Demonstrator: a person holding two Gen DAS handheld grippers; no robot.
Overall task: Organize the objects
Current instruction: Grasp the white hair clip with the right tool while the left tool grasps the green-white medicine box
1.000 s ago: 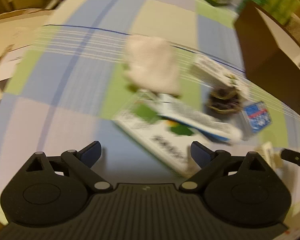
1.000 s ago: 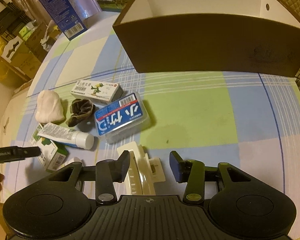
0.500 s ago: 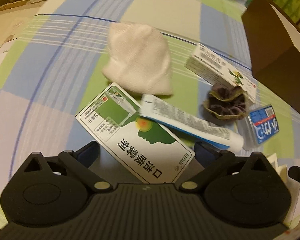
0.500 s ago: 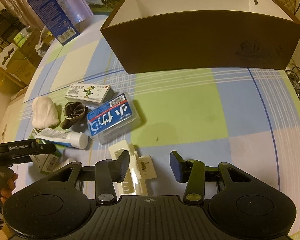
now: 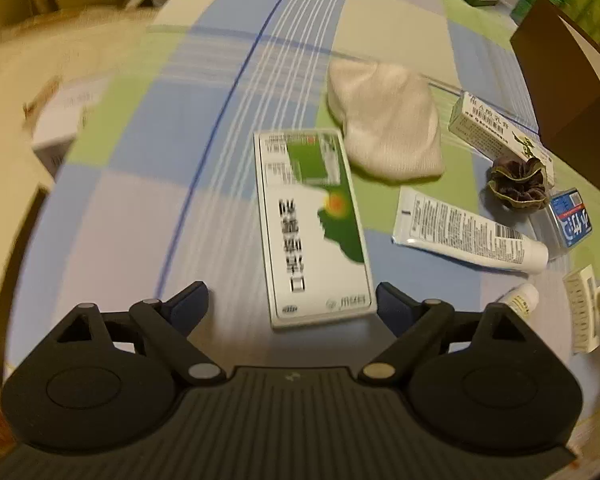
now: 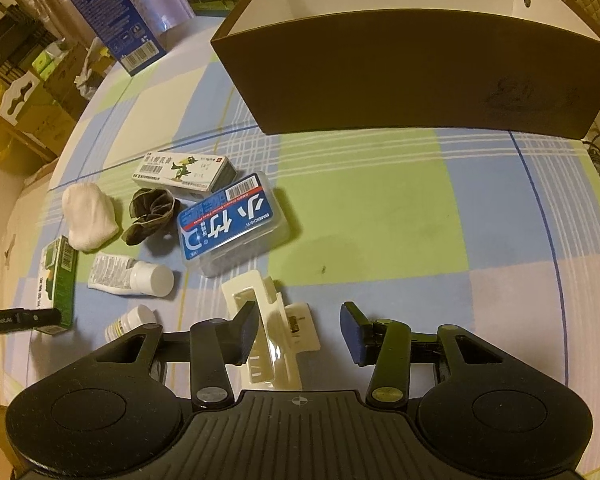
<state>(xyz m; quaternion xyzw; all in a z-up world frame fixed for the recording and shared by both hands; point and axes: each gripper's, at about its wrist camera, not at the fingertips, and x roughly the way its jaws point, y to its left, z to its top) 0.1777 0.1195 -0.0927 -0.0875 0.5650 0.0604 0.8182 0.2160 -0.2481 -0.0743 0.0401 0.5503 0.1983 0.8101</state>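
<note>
A: Left tongs (image 5: 292,300) wide open, empty, straddling the near end of the flat green-and-white carton (image 5: 314,228) on the checked worktop (image 5: 140,160).

B: Risk?

A: Low box, pads may skid over it. Right tongs (image 6: 298,332) open, empty, above the cream plastic holder (image 6: 272,332). Brown bin (image 6: 412,76) well apart.

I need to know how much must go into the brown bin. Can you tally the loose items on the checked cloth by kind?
Cartons: 2 (green carton, duck carton)
Clear cases: 1
Tubes: 1
Small bottles: 1
Cloth items: 2 (white cloth, scrunchie)
Cream holders: 1
Total: 8
</note>
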